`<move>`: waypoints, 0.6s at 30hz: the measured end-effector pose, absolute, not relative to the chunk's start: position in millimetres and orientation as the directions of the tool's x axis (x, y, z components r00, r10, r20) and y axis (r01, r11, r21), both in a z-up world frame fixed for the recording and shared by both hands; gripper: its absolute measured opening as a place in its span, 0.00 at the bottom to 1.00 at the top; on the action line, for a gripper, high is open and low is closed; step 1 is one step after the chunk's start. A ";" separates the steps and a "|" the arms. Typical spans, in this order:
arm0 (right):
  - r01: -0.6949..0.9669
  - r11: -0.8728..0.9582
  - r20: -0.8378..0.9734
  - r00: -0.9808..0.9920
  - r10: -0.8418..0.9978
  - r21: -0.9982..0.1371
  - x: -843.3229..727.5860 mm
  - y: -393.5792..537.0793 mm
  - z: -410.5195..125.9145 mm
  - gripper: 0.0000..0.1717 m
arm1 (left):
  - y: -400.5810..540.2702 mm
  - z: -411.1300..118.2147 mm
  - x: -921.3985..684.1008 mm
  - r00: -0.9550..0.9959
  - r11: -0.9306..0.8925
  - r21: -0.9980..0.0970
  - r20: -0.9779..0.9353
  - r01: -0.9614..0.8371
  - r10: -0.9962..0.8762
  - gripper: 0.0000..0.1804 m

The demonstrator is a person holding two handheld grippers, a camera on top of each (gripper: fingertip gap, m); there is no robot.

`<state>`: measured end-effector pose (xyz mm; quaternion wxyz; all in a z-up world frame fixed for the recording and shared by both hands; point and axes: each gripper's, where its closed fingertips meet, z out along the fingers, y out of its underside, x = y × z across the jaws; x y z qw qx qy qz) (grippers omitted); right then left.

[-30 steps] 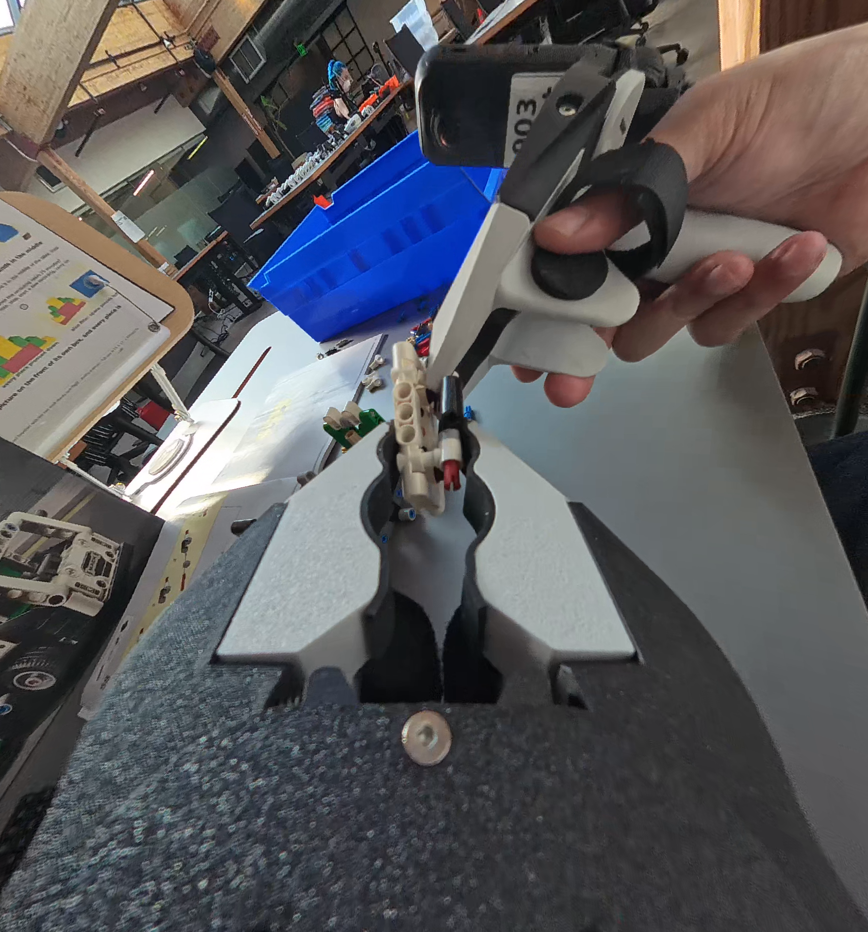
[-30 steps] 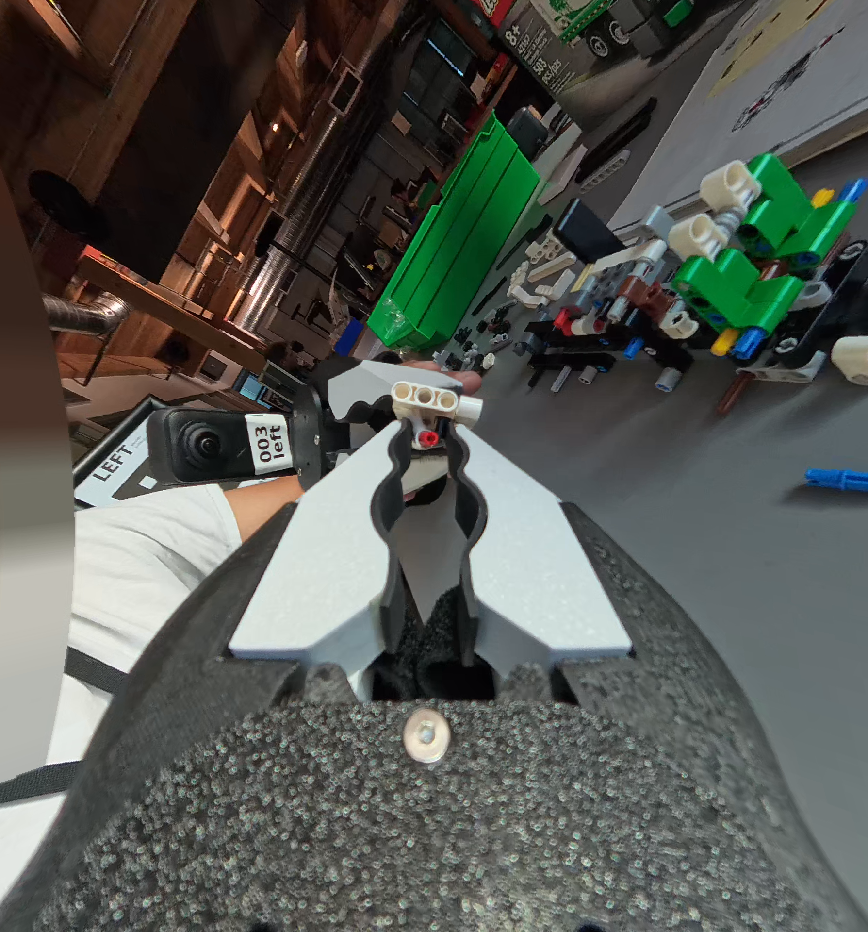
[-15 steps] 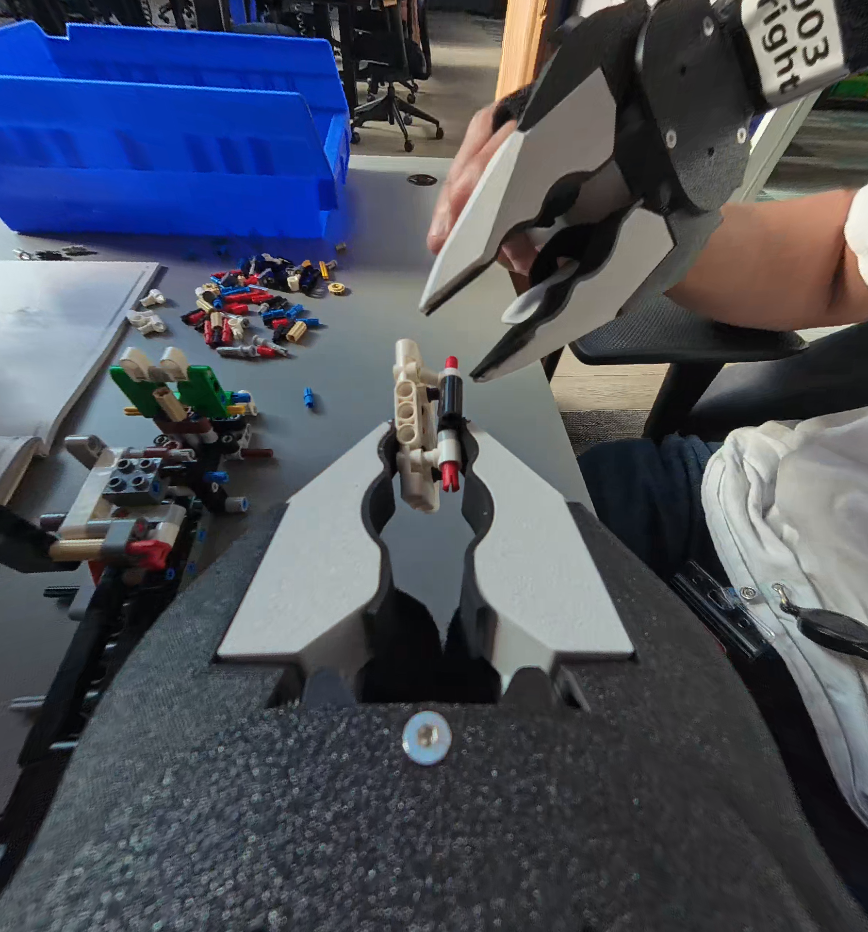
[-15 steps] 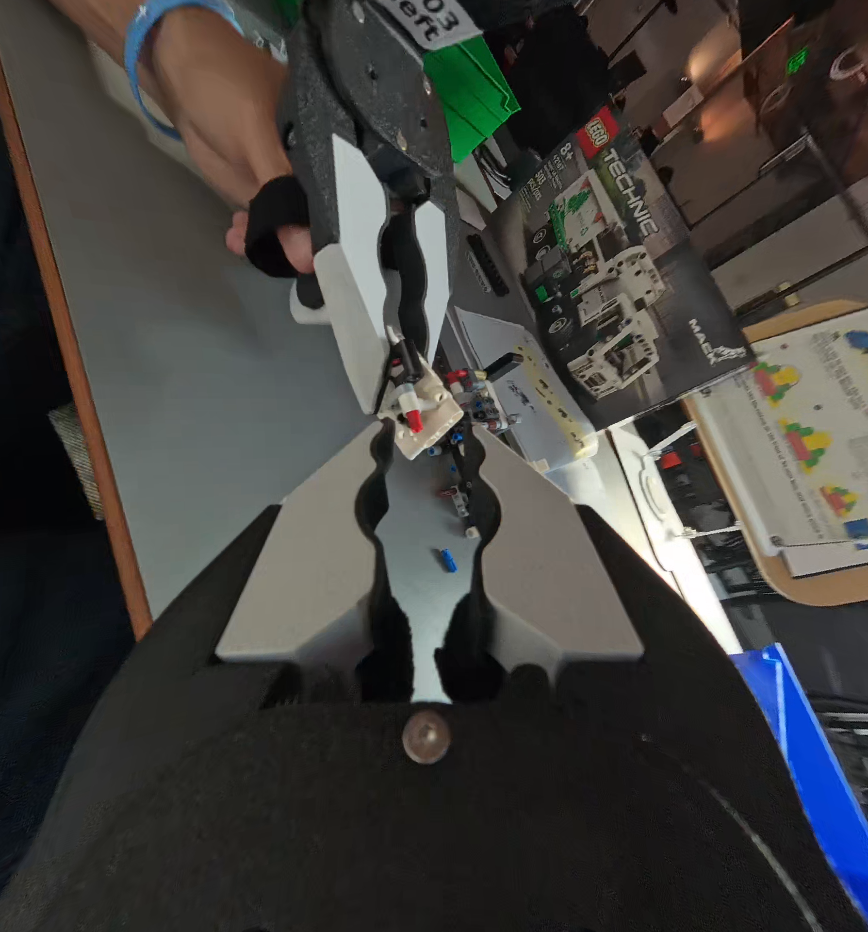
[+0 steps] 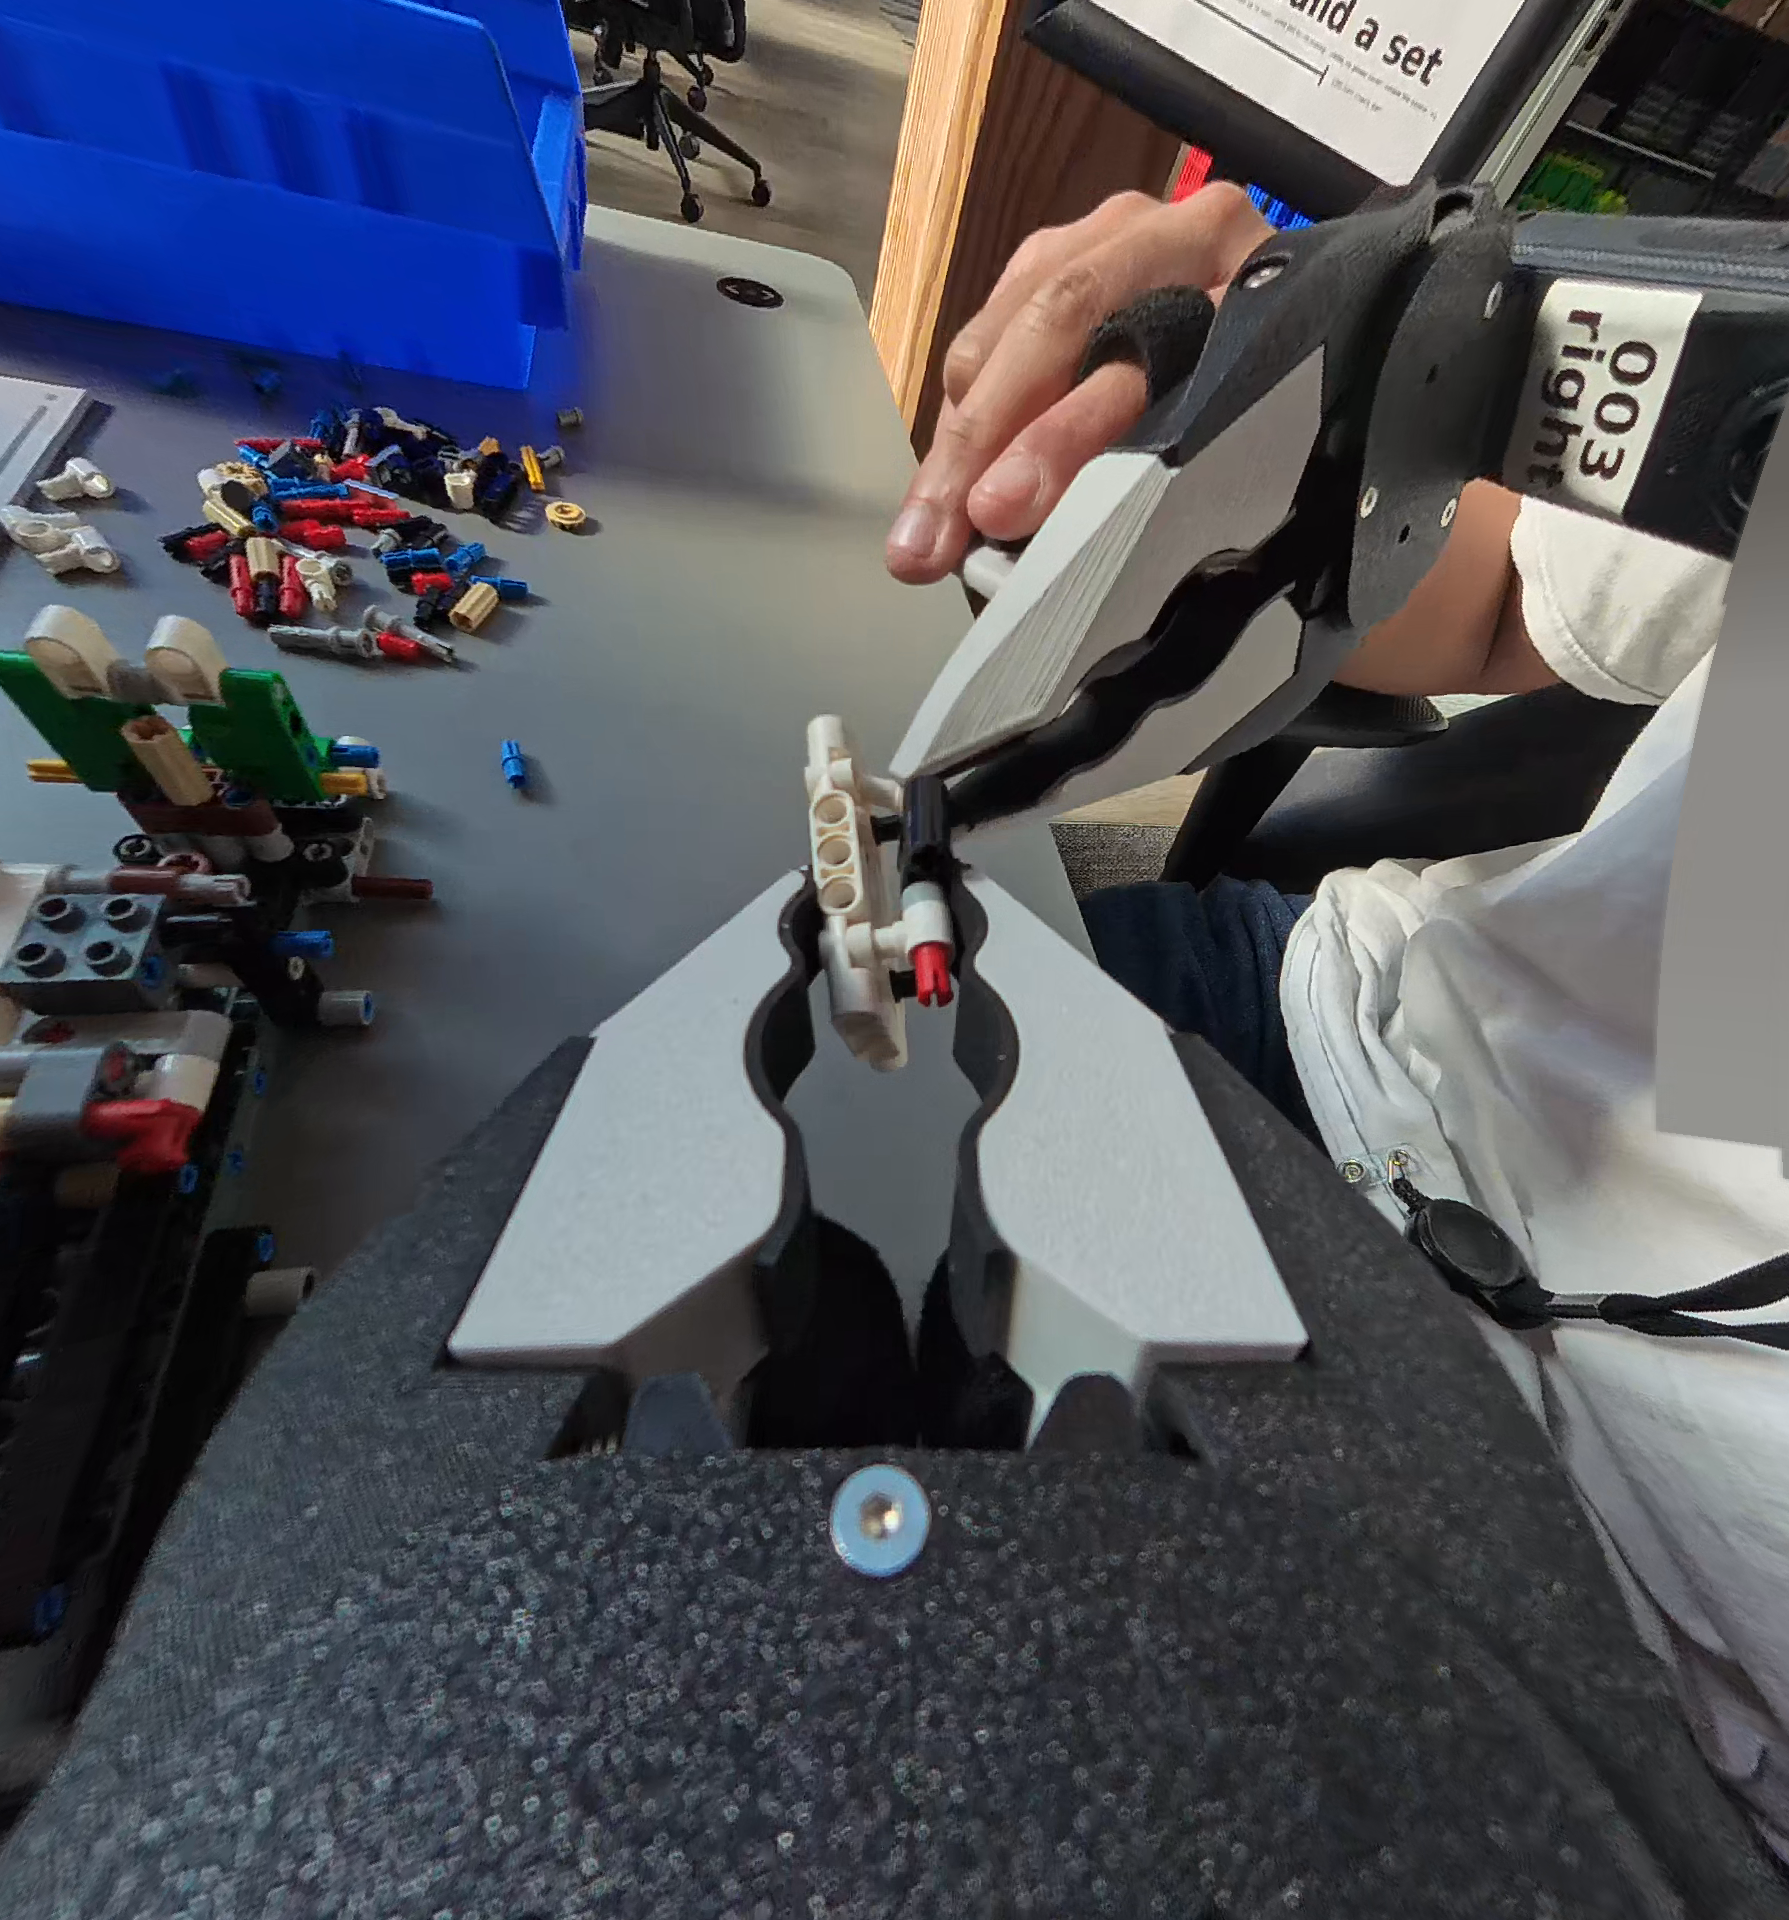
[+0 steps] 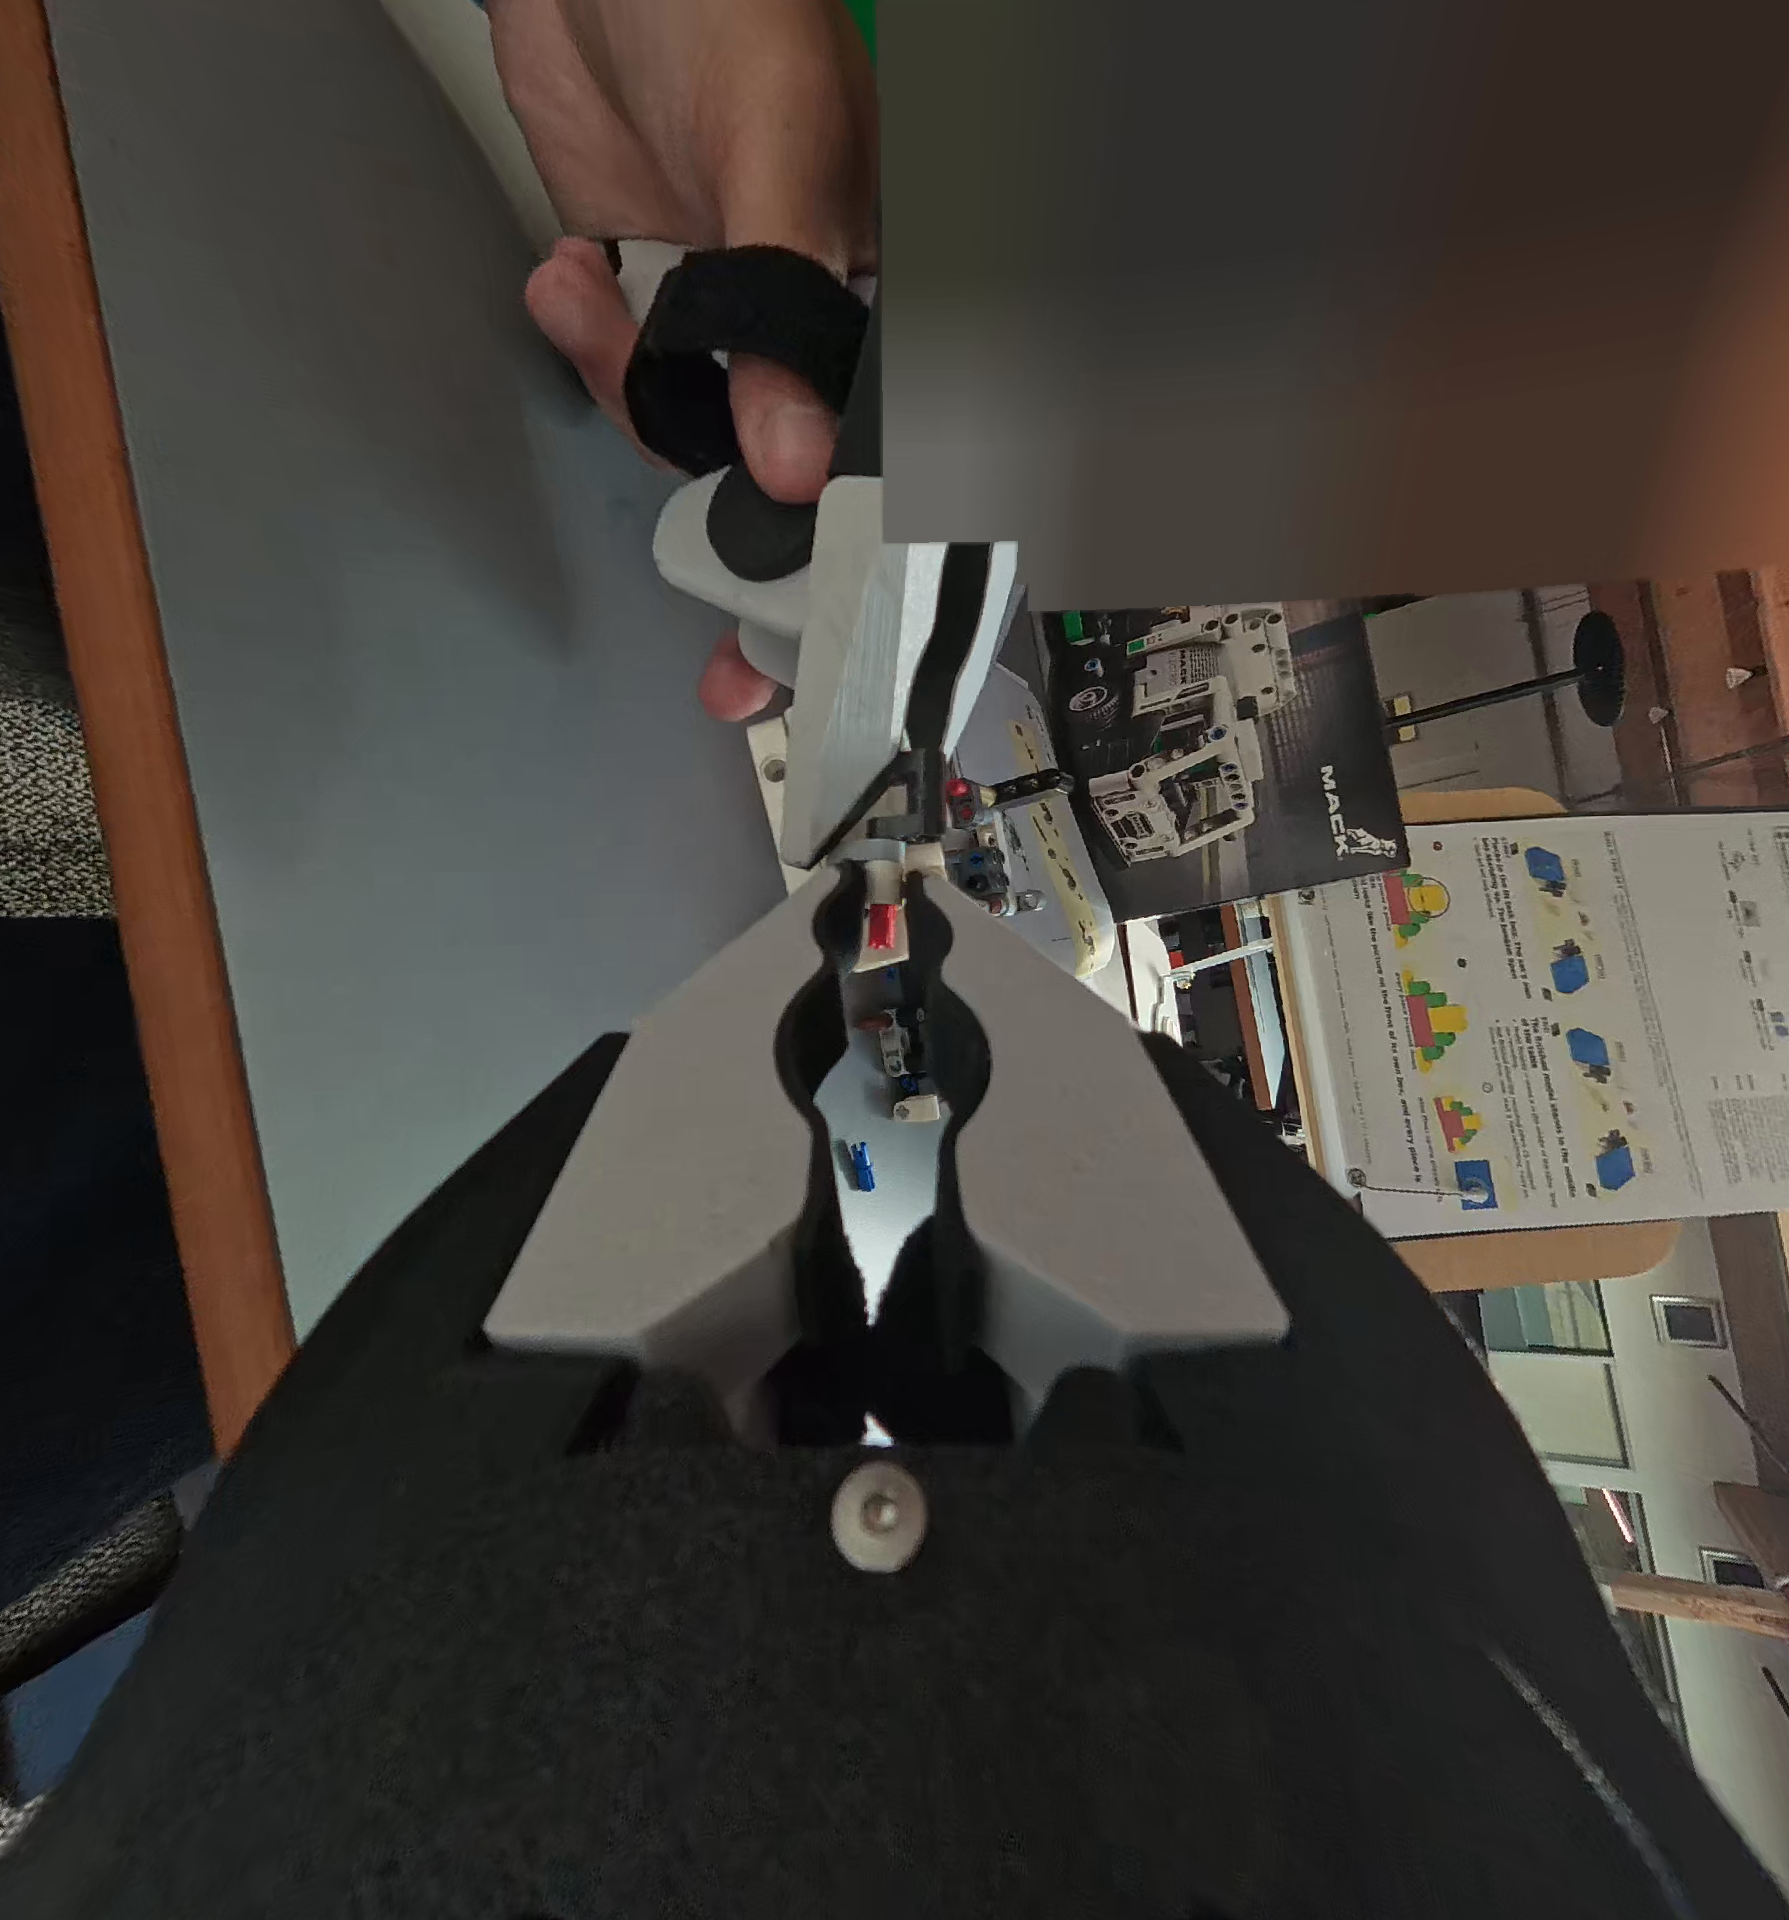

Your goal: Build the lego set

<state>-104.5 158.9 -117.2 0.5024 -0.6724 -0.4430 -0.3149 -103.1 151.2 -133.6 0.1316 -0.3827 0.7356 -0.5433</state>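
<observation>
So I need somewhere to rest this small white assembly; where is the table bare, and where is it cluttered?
Bare grey table runs between the loose pin pile and the table's right edge, down past the lone blue pin to the left gripper. Crowded: the left side, around the green-and-tan build and grey block build. The blue bin fills the far left.

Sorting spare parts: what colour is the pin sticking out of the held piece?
Red, clearest in the left wrist view.

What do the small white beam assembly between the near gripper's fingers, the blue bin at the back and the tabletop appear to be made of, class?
White beam assembly: moulded plastic, smooth, slightly glossy, with crisp round holes. Blue bin: also plastic by its look, with uniform colour and moulded ribs. Tabletop: a matt grey surface, probably laminate; the right wrist view shows a wood-coloured edge.
</observation>
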 end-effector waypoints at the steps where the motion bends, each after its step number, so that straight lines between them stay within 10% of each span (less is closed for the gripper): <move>1: 0.900 -0.101 0.857 0.436 0.275 -0.425 -105.4 158.9 -115.4 0.03 | 150.9 -131.1 -103.7 -0.682 0.111 -0.906 0.222 -0.408 -0.696 0.11; 8: 0.677 -0.096 0.653 0.731 0.198 -0.730 -90.4 162.3 -97.9 0.03 | 155.5 -111.3 -99.4 -0.689 0.048 -0.955 0.176 -0.293 -0.703 0.11; 18: 0.791 -0.058 0.772 0.608 0.184 -0.609 -98.3 157.9 -92.0 0.03 | 153.6 -113.6 -104.6 -0.717 0.067 -0.949 0.186 -0.309 -0.672 0.08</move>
